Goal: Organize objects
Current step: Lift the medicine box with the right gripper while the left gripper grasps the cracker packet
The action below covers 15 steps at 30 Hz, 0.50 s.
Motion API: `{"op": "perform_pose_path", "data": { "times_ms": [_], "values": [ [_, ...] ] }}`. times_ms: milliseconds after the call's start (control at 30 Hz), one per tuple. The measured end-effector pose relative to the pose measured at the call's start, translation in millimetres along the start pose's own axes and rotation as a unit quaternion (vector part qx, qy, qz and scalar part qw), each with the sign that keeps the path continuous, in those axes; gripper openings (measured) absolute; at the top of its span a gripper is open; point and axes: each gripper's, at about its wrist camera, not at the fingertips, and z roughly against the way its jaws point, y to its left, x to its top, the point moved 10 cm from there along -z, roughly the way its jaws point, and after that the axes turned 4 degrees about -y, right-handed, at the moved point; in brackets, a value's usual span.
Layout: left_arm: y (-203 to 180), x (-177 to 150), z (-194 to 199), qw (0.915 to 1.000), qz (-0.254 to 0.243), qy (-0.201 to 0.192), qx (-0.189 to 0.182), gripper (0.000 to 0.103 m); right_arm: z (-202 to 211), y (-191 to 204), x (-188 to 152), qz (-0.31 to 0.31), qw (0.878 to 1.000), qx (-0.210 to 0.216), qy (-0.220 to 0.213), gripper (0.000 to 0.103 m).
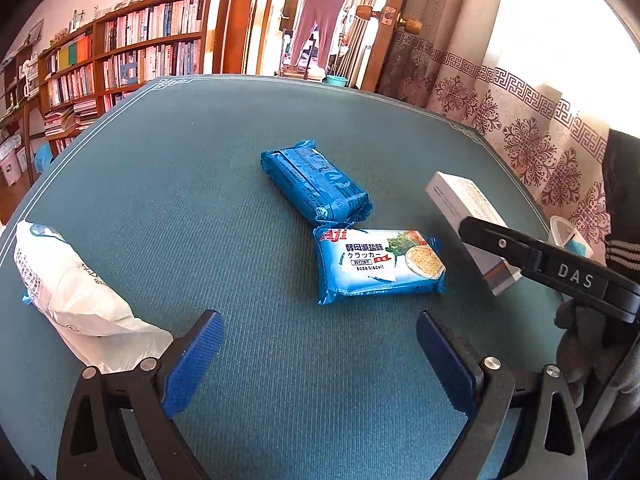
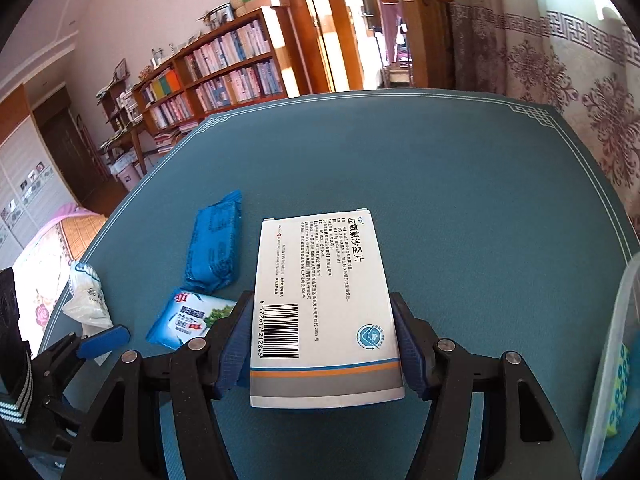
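Three soft packets are lying on the teal woven table mat (image 1: 168,184) in front of me, and I am working across them from my left. At about nine o'clock in the left wrist view, the crumpled white plastic packet with grey print (image 1: 68,284) is lying near the mat's edge, its torn end touching the left finger of my left gripper (image 1: 318,344). That gripper is hanging just above the mat with its blue-padded fingers (image 1: 192,360) spread wide and nothing between them.

At twelve o'clock from it, the dark blue foil packet (image 1: 314,186) is lying diagonally, and its near crimped end is touching the top edge of the light blue Aji soda biscuit packet (image 1: 380,266), which is lying face up at about one o'clock.

At three o'clock, my right gripper (image 2: 322,344) is gripping the flat white medicine box with a barcode and an orange and grey band (image 2: 324,308). Its blue pads (image 2: 236,344) are pressing on the two long edges at the banded end. The box is pointing out toward twelve o'clock, barcode face up, raised off the mat by the look of the left wrist view. Just beyond it, at the far right, the rim of a translucent plastic container (image 2: 618,320) is showing, with something yellow and blue inside that I cannot make out.
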Motion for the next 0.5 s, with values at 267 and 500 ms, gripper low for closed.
{"op": "perform_pose_path", "data": {
  "times_ms": [267,500],
  "values": [
    [-15,3,-6,0.9992,-0.006,0.02,-0.033,0.099,41,-24,-32,-0.046,0.999,-0.011,-0.018,0.065],
    [-21,11,-13,0.9967,0.018,0.034,-0.071,0.099,65,-31,-46,-0.071,0.997,-0.008,-0.038,0.065]
  ]
}}
